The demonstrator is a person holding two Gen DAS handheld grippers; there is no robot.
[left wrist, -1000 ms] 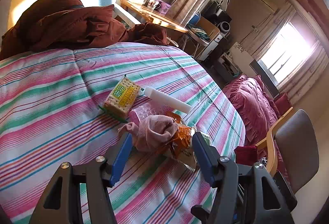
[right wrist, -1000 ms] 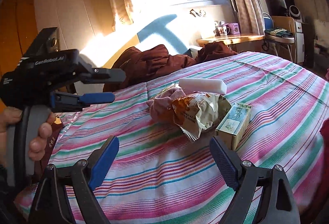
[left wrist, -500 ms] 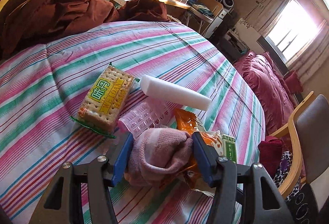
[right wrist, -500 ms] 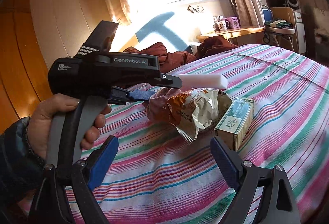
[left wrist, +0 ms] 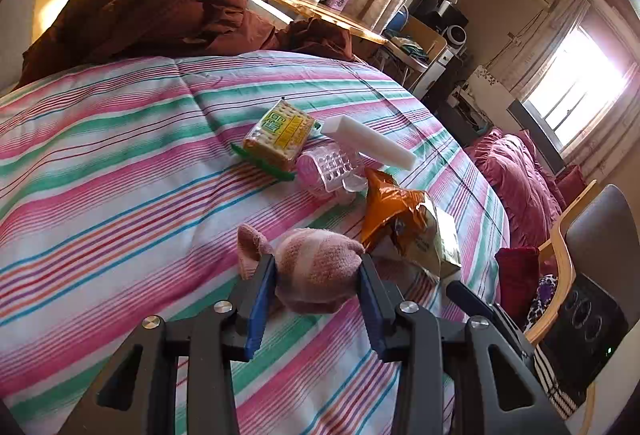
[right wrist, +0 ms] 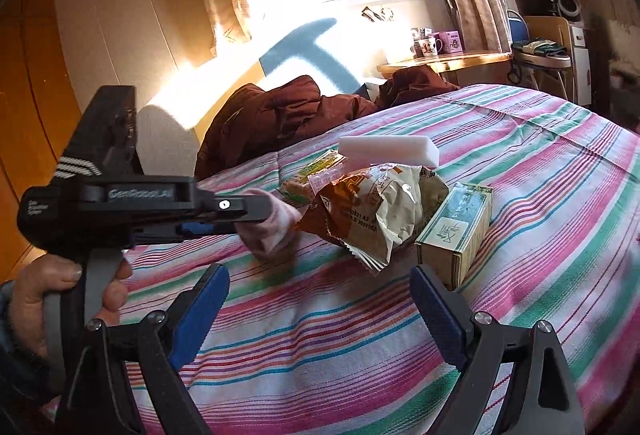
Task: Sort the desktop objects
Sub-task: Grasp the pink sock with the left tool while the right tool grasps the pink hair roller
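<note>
A striped bedspread (left wrist: 120, 171) carries the clutter. The left gripper (left wrist: 316, 277) angles downward, clamped on a bunched pink sock (left wrist: 316, 267) whose cuff trails toward ten o'clock; its body reads "GenRobot.AI". The right gripper (right wrist: 320, 299) gapes wide, empty. At twelve o'clock, a cracker pack (left wrist: 280, 135) labelled "WEIDAN".

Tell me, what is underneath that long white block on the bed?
The white block rests across a clear pink plastic holder, beside a cracker pack. In the right view the crinkly snack bag covers their contact, so what else props it cannot be seen.
</note>
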